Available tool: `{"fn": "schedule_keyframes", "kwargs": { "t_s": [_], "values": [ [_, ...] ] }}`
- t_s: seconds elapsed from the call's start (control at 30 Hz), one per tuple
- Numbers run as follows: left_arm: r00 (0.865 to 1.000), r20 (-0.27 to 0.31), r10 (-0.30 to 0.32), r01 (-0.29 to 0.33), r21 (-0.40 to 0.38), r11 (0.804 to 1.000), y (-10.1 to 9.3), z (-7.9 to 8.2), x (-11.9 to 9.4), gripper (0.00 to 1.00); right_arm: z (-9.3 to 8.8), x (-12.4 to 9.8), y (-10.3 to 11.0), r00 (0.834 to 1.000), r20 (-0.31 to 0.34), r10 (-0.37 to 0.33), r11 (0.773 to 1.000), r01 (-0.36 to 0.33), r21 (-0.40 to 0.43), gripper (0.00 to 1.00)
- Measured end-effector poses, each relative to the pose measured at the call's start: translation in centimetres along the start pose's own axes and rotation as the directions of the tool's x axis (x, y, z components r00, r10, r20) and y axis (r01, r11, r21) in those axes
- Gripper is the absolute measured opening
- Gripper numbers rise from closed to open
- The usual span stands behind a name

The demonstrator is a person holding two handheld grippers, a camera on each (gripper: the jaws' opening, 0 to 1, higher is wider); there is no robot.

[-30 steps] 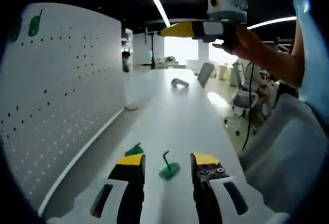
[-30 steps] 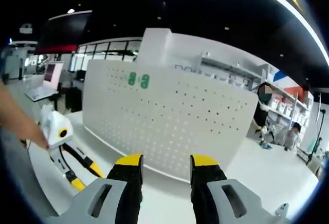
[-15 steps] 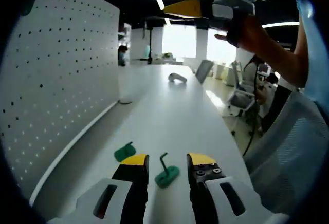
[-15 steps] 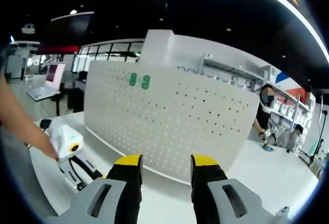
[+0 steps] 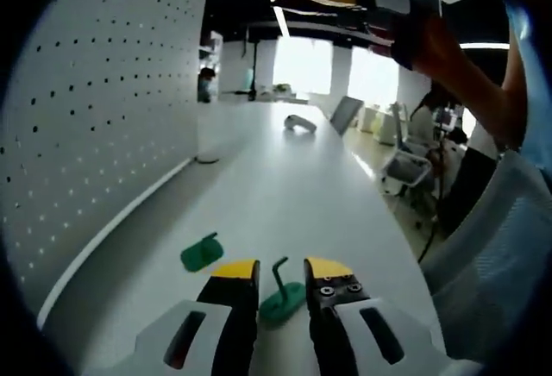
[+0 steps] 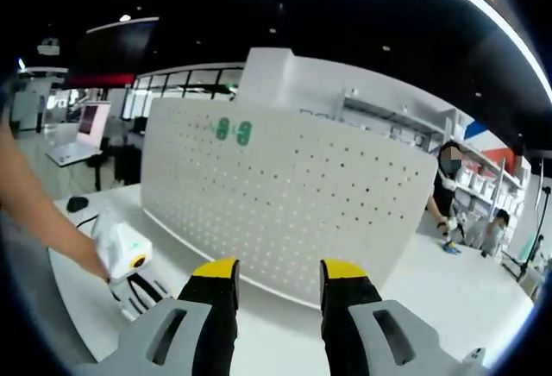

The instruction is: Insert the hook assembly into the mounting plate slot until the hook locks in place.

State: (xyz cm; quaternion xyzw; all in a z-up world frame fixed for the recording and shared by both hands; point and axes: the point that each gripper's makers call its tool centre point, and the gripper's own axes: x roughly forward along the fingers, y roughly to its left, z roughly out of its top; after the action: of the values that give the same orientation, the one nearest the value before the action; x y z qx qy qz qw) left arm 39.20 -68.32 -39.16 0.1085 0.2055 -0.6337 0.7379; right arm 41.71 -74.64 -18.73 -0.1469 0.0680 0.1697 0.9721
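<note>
Reaching for the hook on the desk (image 5: pixel 285 195)

Left gripper (image 5: pixel 281 269), fingers released, straddles the green hook assembly (image 5: pixel 281 300) at bottom centre; next, clench. Right gripper (image 6: pixel 279 269), released, faces the pegboard (image 6: pixel 293 212).

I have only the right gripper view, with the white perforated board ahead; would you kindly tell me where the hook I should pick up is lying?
Observer: The green plastic hook base with a black bent pin lies on the white table, between the left gripper's yellow-tipped jaws.
Operator: Thank you. Is that gripper shut on it?
Observer: No, its jaws stand apart on either side of the hook; I cannot tell whether either touches it.
Operator: Is anything else lying nearby?
Observer: Yes, a flat green plastic piece lies on the table beside the hook, on the side toward the perforated board.
</note>
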Motion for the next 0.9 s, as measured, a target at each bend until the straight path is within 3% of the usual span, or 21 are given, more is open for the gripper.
{"fn": "schedule_keyframes", "kwargs": {
  "t_s": [0.6,0.9],
  "values": [
    [0.998,-0.049,-0.04,0.041,0.019,0.999,-1.0,-1.1,0.2,0.05,-0.2,-0.4,-0.2,1.0,-0.003,-0.013,1.0,0.013,0.0,0.37],
    [0.996,-0.076,-0.039,0.042,0.048,0.998,-1.6,-1.2,-0.7,0.04,0.1,-0.1,0.7,1.0,0.007,0.008,1.0,-0.008,-0.002,0.37]
  ]
}}
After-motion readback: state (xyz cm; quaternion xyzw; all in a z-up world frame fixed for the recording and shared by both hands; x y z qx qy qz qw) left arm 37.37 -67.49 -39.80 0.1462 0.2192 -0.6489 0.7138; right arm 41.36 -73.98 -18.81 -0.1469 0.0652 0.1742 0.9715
